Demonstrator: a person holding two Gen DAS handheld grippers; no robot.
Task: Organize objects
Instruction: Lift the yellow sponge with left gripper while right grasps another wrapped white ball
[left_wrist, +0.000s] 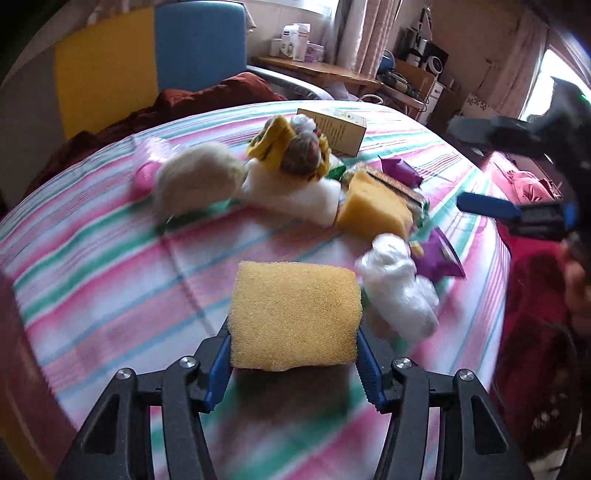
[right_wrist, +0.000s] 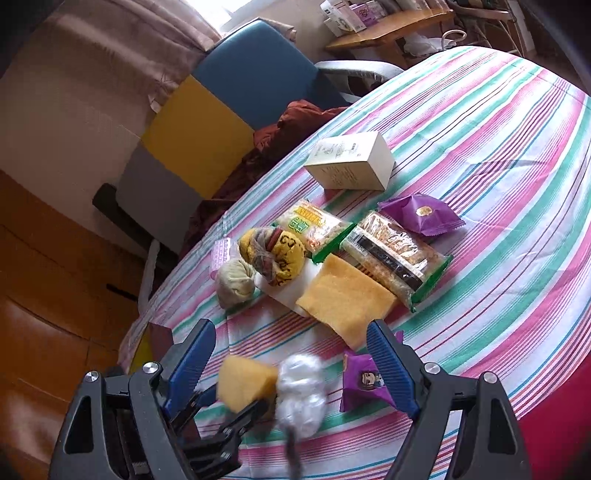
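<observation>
Striped cloth (left_wrist: 110, 266) over bench; blue-and-yellow chair (right_wrist: 236, 96) at 11 o'clock, wooden shelf (left_wrist: 317, 68) behind. Clutter mid-cloth: white box (right_wrist: 351, 162), snack packs (right_wrist: 399, 258), purple packets (right_wrist: 421, 216), rolled socks (right_wrist: 273, 258), second sponge (right_wrist: 347, 299). Plastic wad (left_wrist: 399, 291) just beside, at 3 o'clock of held sponge (left_wrist: 293, 317). Sponge yellow, coarse, blocky, clamped between left gripper (left_wrist: 293, 365) fingers, low foreground. Right gripper (right_wrist: 291, 369) fingers apart, empty.

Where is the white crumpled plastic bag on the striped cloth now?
In the left wrist view the white crumpled plastic bag lies right of the yellow sponge held in the left gripper, with a purple snack packet just behind it.
</observation>
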